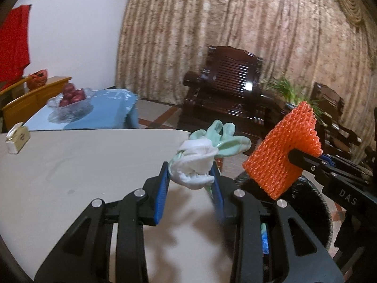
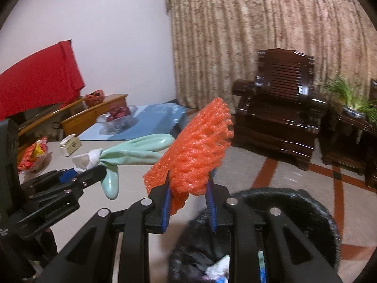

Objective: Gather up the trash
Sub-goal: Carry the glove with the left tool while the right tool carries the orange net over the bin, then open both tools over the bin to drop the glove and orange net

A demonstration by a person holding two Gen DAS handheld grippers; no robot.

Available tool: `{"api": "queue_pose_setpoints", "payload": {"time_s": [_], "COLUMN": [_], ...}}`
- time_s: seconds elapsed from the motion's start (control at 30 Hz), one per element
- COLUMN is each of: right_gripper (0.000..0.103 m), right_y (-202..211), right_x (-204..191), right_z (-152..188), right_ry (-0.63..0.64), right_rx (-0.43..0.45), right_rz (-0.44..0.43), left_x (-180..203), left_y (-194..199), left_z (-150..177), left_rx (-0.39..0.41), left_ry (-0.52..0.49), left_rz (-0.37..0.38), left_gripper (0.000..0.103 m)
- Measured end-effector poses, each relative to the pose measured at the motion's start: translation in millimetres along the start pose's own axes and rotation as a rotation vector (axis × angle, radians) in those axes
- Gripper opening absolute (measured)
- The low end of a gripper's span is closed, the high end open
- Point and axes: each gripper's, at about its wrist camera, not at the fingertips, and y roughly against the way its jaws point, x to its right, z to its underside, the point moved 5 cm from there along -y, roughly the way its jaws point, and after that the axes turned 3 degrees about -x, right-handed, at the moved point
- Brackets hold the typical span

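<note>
My left gripper (image 1: 190, 173) is shut on a crumpled pale green rubber glove (image 1: 219, 141) with its white lining turned out, held above the beige table's (image 1: 82, 165) right edge. To its right, my right gripper (image 1: 295, 156) is shut on an orange foam fruit net (image 1: 280, 155). In the right wrist view the foam net (image 2: 198, 151) stands up between the blue pads of the right gripper (image 2: 188, 184). Just left of it are the left gripper (image 2: 94, 171) and the glove (image 2: 136, 151). A black-lined trash bin (image 2: 294, 210) sits below the right gripper, with crumpled trash (image 2: 219, 268) inside.
A tissue box (image 1: 17, 140) stands at the table's far left and red snack wrappers (image 2: 33, 155) lie nearby. Beyond are a blue-clothed low table with a glass bowl of apples (image 1: 70, 99), a dark wooden armchair (image 2: 280, 108), a potted plant (image 2: 353, 101) and curtains.
</note>
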Motion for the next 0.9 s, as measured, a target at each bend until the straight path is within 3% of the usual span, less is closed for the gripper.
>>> {"api": "queue_pose_setpoints", "payload": {"time_s": [0.43,0.83,0.9], "right_gripper": [0.025,0.025,0.04], "right_y": [24.4,21.5,17.8], "right_x": [88.8,132.9,137.9], "right_z": [35.8,67.4,72.1], "right_ry": [-0.081,-0.135,-0.134], "right_rx": [-0.033,-0.093,-0.109], "right_rz": [0.154,0.217,0.232], "left_x": [96.4,136.3,139.6], "left_y": [-43.3,-84.1,-90.5], "left_z": [22.9,47.3,51.5], "left_rx": [-0.053,-0.129,-0.155], "left_ry": [-0.106,-0.153,-0.159], "left_rz": [0.134,0.191,0.2], "left_gripper": [0.033,0.033,0.034]}}
